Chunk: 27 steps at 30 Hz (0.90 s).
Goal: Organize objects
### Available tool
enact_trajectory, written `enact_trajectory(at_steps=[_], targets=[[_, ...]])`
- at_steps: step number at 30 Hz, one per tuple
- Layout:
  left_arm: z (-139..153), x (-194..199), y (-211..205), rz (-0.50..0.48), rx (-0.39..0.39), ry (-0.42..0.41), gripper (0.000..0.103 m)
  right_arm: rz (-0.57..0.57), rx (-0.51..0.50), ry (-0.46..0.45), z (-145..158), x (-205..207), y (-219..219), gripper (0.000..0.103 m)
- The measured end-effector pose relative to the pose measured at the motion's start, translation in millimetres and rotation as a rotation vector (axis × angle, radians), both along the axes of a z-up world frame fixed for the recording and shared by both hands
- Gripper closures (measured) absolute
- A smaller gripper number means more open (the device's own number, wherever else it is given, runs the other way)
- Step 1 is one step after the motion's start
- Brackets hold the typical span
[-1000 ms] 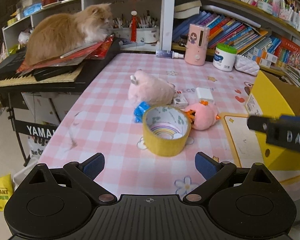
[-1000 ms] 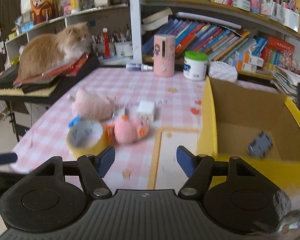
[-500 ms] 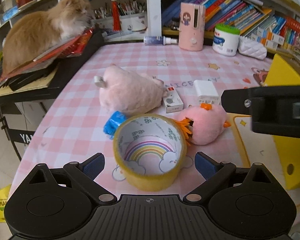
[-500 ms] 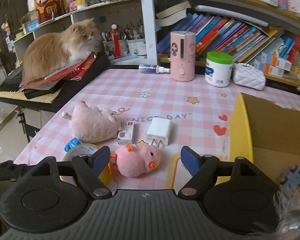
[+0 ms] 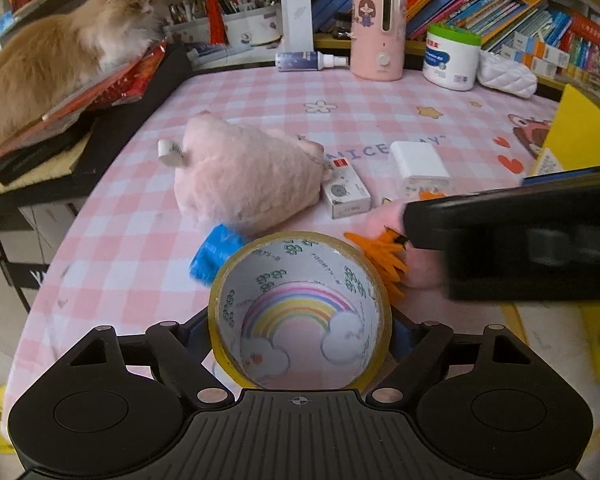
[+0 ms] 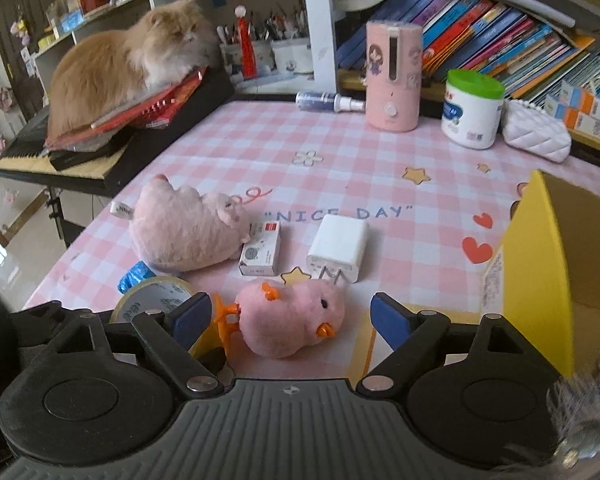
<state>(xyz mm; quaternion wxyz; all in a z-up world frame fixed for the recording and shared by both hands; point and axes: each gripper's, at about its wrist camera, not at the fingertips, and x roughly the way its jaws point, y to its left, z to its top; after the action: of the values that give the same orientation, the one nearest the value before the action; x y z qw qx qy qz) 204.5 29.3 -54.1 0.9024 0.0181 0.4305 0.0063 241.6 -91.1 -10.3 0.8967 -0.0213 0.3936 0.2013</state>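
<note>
A yellow tape roll [image 5: 300, 312] with a rainbow print inside stands on the pink checked table, between the open fingers of my left gripper [image 5: 300, 334]; its edge shows in the right wrist view [image 6: 152, 292]. My right gripper [image 6: 290, 314] is open, with a pink plush chick [image 6: 292, 320] lying between its fingertips. A pink plush pig [image 6: 188, 232], a small white box [image 6: 260, 250], a white charger [image 6: 338, 248] and a blue wrapped item [image 5: 216, 252] lie behind them. A yellow cardboard box [image 6: 540, 256] stands open at the right.
An orange cat [image 6: 132, 60] sits on red folders on a keyboard [image 6: 60, 156] at the left. At the table's back stand a pink humidifier [image 6: 394, 76], a spray bottle [image 6: 324, 102], a white jar [image 6: 472, 110] and a white quilted pouch [image 6: 536, 136], below bookshelves.
My left gripper has moved forward until the tape roll sits between its fingers. My right gripper has moved left and forward from the yellow box to the plush chick.
</note>
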Motion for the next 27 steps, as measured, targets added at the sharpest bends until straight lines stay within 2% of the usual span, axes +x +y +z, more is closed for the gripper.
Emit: enact_trajectory(at_steps=[3, 7, 14, 15, 16, 17, 21, 27], targets=[[4.7, -16.1, 6.3, 0.012, -0.053, 0.013, 0.019, 0.009, -0.023, 0.016, -6.6, 6.7, 7.4, 0.007], [8.1, -30.7, 17.3, 0.030, -0.111, 0.017, 0.019, 0.019, -0.055, 0.038, -18.5, 17.9, 18.5, 0.003], [13.9, -47.5, 41.7, 0.128, -0.118, 0.000, 0.019, 0.060, -0.150, 0.056, -41.9, 35.8, 39.1, 0.004], [15.8, -49.3, 44.3, 0.138, -0.118, -0.003, 0.019, 0.066, -0.164, 0.054, -44.8, 36.7, 41.0, 0.007], [18.9, -51.2, 46.0, 0.145, -0.115, -0.007, 0.019, 0.072, -0.172, 0.051, -47.0, 36.9, 42.1, 0.014], [22.7, -53.4, 47.4, 0.149, -0.114, -0.014, 0.019, 0.079, -0.175, 0.047, -48.1, 36.4, 42.5, 0.014], [47.4, -63.7, 48.5, 0.134, -0.128, -0.098, 0.019, 0.091, -0.178, 0.016, -39.6, 26.6, 39.3, 0.017], [64.5, -77.2, 50.8, 0.116, -0.136, -0.154, 0.019, 0.032, -0.077, -0.008, -5.3, -0.2, 17.1, 0.017]])
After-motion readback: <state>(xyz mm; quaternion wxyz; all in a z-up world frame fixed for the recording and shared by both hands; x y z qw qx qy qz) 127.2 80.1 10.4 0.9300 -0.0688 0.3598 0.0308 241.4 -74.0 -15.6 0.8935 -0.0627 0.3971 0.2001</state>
